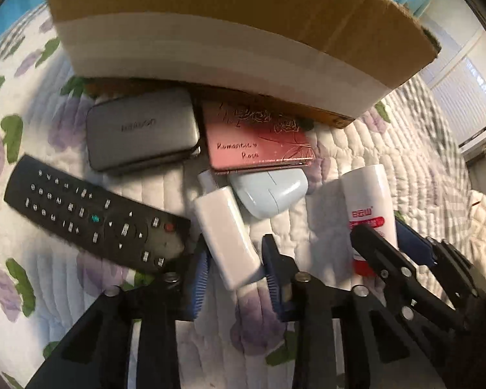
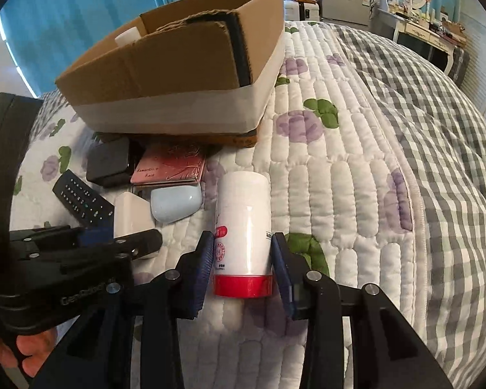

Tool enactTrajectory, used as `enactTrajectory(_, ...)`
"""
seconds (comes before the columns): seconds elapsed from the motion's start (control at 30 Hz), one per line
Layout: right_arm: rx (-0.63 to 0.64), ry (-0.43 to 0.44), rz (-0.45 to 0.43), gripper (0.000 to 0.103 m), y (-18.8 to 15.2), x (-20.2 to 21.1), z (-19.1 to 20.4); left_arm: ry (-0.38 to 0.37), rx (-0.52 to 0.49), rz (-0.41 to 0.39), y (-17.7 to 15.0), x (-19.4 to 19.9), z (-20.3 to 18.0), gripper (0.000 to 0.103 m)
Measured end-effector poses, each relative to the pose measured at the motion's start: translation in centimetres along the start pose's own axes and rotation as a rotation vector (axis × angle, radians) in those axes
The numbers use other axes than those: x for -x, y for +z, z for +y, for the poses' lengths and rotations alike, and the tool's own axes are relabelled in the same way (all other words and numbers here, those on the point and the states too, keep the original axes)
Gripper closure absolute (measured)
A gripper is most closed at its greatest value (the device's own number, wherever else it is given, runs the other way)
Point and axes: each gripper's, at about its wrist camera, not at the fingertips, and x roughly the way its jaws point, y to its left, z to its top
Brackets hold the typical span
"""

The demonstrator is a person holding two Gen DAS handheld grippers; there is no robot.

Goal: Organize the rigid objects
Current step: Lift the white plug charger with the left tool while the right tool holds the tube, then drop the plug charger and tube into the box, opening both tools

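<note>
My left gripper [image 1: 235,272] is shut on a white charger block [image 1: 226,240] lying on the quilt. My right gripper [image 2: 243,265] is shut on a white bottle with a red band [image 2: 243,227], also seen in the left wrist view [image 1: 369,207]. Next to them lie a black remote [image 1: 94,214], a grey case [image 1: 142,129], a pink "Romantic Rose" case [image 1: 259,139] and a pale blue mouse-like object [image 1: 269,191]. A cardboard box [image 2: 184,64] stands behind them, open at the top.
The bed has a white quilt with purple flowers [image 2: 324,162] and a grey checked blanket [image 2: 437,129] to the right. Furniture and a dressing table [image 2: 421,26] stand beyond the bed. Blue curtains [image 2: 81,16] hang behind the box.
</note>
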Motion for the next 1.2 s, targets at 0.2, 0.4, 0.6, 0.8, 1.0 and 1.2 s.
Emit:
enactTrajectory(0.2,0.047,-0.031,-0.047,0.067,-0.7,1.6,0.9,-0.024,0.028,-0.059,-1.2,2.9,1.2,0.080)
enactTrajectory(0.4,0.082,-0.037,-0.109,0.067,-0.3,4.6,1.9,-0.055,0.012,-0.131,-1.3,6.4,0.8,0.081)
enactTrajectory(0.6,0.082,-0.007,-0.191,0.067,2.1,8.9,2.5,-0.134,-0.031,-0.223,1.8,10.3,-3.4,0.081)
enactTrajectory(0.8,0.098,0.013,-0.269,0.067,8.0,13.1,3.1,-0.169,-0.109,-0.312,6.3,17.0,-2.8,0.080)
enactTrajectory(1.0,0.106,0.004,-0.300,0.067,14.3,13.4,2.9,-0.033,-0.243,-0.356,11.4,16.0,-2.9,0.080)
enactTrajectory(1.2,0.104,-0.003,-0.258,0.067,18.2,9.4,2.3,-0.049,-0.230,-0.273,15.0,9.1,-2.0,0.080)
